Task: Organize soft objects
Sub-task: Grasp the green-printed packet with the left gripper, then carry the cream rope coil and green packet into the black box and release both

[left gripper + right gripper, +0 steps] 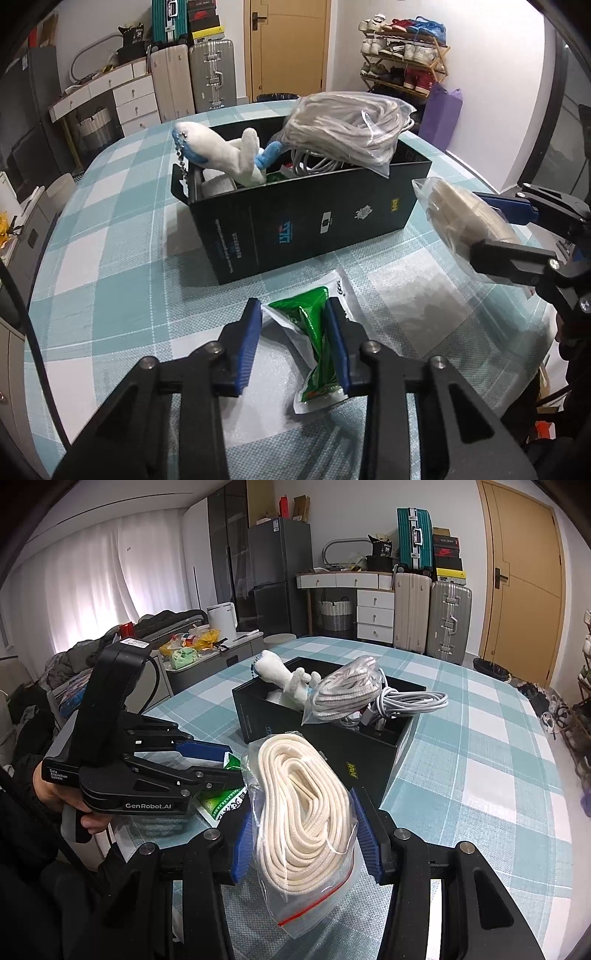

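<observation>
A black box (310, 221) stands on the checked table and holds a white-and-blue plush toy (225, 155), a bagged grey rope (343, 129) and a white cable (413, 701). My left gripper (293, 345) has its blue pads either side of a green packet in a clear bag (316, 339) lying on the table; the jaws look closed on it. My right gripper (306, 834) is shut on a zip bag of cream rope (299, 812) and holds it above the table, right of the box (332, 738). It shows in the left wrist view too (465, 225).
The round table (110, 258) has a teal checked cloth. Suitcases (212, 74), a white drawer unit (133, 99) and a shoe rack (406, 55) stand behind it. A purple bag (441, 114) stands by the table's far edge.
</observation>
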Demonstrator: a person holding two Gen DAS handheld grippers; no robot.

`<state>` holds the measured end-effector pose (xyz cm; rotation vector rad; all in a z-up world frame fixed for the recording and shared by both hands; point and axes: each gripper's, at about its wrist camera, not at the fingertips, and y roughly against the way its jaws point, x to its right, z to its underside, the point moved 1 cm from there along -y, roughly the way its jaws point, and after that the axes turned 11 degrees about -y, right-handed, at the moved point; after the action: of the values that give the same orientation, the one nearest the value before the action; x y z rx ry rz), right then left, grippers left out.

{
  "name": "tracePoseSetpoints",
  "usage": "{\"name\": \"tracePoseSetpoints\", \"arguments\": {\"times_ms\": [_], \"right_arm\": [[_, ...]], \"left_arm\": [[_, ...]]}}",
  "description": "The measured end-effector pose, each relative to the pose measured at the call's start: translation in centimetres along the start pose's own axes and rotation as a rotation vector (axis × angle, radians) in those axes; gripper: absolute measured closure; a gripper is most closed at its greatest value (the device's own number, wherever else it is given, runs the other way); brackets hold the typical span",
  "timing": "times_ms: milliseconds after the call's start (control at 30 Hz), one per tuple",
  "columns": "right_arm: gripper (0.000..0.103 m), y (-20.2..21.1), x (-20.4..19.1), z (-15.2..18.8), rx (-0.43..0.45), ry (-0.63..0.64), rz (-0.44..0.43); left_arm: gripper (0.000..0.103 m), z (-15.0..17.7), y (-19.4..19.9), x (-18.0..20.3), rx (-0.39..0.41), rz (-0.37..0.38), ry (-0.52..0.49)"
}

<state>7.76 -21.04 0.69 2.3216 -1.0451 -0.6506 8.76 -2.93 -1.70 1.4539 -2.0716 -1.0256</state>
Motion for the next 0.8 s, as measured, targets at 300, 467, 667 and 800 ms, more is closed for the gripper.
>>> {"name": "tracePoseSetpoints", "arguments": {"times_ms": [300,467,667,800], "right_arm": [[0.054,0.3,0.0,-0.2,0.019,-0.001,-0.004],[0.054,0.4,0.0,-0.3,0.027,-0.001,-0.007],[0.054,0.6,0.1,-0.4,0.038,-0.006,-0.007],[0.054,0.8,-0.1,-0.4,0.045,-0.002,-0.008]], "left_arm": [[0.074,0.3,0.9,-0.4,0.035,0.005,0.014],[0.076,0.4,1.5,-0.6,0.063,0.000,0.022],[0.078,0.4,2.5,-0.6,0.100,-0.012,0.015],[0.079,0.4,3.2,-0.5,0.130,-0.016,0.009]]}}
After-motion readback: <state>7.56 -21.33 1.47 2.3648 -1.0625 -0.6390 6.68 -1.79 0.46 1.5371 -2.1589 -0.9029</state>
